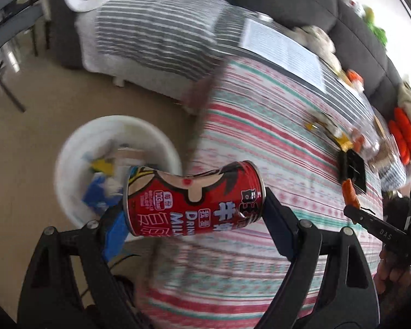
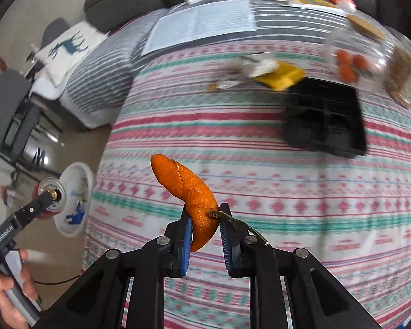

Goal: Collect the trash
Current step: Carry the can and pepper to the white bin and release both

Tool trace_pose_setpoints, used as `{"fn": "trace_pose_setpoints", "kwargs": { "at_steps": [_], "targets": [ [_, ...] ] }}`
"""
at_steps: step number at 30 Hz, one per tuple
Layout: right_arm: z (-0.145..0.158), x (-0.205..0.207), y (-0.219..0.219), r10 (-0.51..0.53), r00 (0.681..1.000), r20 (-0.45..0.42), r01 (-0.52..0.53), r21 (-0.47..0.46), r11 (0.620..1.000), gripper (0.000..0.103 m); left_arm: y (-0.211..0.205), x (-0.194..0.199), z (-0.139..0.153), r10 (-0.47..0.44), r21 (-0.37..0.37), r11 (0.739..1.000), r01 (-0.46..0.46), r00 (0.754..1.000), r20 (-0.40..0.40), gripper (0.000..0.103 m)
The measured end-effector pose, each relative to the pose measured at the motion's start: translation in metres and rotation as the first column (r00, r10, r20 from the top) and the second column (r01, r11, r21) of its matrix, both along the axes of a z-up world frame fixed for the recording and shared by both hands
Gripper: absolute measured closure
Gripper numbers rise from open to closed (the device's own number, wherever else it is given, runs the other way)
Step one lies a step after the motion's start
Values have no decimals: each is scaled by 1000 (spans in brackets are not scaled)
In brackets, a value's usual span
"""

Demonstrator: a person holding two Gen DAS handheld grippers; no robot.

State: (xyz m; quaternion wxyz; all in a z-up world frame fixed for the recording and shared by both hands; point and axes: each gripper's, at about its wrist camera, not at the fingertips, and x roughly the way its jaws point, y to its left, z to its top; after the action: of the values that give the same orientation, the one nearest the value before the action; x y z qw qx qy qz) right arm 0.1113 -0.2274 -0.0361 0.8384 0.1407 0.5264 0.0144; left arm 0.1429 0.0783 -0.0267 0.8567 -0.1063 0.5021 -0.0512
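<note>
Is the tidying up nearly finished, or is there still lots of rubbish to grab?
About halfway, I'd guess. The white bin on the floor already holds some wrappers. In hand now: the left gripper clamps a red milk can near the bin, and the right gripper pinches an orange peel. Left on the table: a black tray, a yellow wrapper and crumpled scraps.
</note>
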Motion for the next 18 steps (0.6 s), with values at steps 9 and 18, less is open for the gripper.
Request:
{"fn": "trace_pose_setpoints", "kwargs": {
  "at_steps": [9,18],
  "targets": [
    [-17,28,77,98,995,-27,-98,8,995,83,69,2,-13,97,8,995,-97,995,-19,16],
    [-29,45,139,172,984,-37,-170,45,984,83,103,16,-36,136,2,991,-136,989,-57,16]
  ]
}}
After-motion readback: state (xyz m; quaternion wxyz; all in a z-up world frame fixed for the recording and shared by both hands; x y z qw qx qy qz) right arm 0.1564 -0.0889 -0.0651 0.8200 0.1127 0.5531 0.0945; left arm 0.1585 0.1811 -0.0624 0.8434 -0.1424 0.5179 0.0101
